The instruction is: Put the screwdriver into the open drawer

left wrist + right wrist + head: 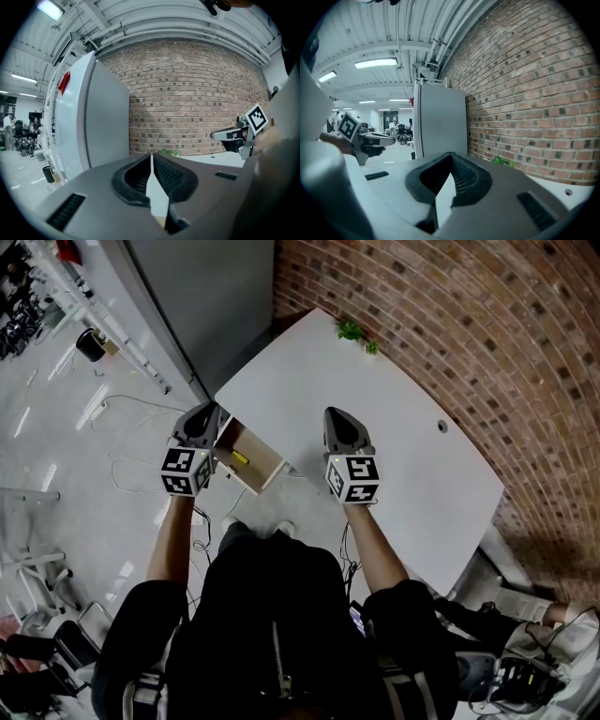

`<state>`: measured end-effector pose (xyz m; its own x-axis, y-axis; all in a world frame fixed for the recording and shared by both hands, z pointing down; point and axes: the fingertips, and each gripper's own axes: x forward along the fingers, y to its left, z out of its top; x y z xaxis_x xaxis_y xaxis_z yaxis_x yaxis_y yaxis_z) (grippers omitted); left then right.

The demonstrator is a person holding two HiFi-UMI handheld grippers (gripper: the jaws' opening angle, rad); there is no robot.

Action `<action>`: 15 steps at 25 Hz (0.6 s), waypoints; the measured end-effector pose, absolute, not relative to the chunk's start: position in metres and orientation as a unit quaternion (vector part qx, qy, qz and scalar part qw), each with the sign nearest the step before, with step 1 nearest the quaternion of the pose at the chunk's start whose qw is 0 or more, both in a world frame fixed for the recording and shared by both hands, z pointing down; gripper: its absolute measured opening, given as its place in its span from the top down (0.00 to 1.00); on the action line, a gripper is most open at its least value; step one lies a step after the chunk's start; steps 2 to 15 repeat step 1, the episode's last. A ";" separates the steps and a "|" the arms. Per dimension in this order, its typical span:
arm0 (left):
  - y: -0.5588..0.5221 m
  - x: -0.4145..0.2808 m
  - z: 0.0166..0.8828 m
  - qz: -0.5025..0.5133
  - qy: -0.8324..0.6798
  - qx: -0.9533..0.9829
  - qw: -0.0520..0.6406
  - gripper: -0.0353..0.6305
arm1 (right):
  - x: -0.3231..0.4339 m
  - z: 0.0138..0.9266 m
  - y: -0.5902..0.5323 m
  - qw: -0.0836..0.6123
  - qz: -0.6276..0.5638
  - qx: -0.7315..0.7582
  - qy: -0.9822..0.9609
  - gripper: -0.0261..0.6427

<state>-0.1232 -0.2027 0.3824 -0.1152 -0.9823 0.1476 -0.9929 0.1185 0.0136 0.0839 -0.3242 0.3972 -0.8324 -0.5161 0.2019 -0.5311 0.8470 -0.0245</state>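
Observation:
The wooden drawer (265,468) stands open under the white table's left edge. A small yellow item (240,457), apparently the screwdriver, lies inside it. My left gripper (212,409) hovers just left of the drawer, level, its jaws shut with nothing between them (151,155). My right gripper (332,413) is held over the table to the right of the drawer, also shut and holding nothing (451,154). Each gripper shows in the other's view: the right gripper (214,136) and the left gripper (388,137).
The white table (375,409) runs along a curved brick wall (487,324). A small green plant (354,332) sits at its far end and a cable hole (442,426) near the wall. A grey cabinet (202,296) stands at the left. Cables (131,470) lie on the floor.

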 end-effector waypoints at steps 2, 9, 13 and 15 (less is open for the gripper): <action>-0.203 -0.123 0.383 0.044 -0.745 0.662 0.061 0.89 | 0.084 0.398 -0.324 0.094 0.042 0.274 -0.956 0.95; -0.203 -0.123 0.383 0.044 -0.745 0.662 0.061 0.89 | 0.084 0.398 -0.324 0.094 0.042 0.274 -0.956 0.95; -0.203 -0.123 0.383 0.044 -0.745 0.662 0.061 0.89 | 0.084 0.398 -0.324 0.094 0.042 0.274 -0.956 0.95; -0.203 -0.123 0.383 0.044 -0.745 0.662 0.061 0.89 | 0.084 0.398 -0.324 0.094 0.042 0.274 -0.956 0.95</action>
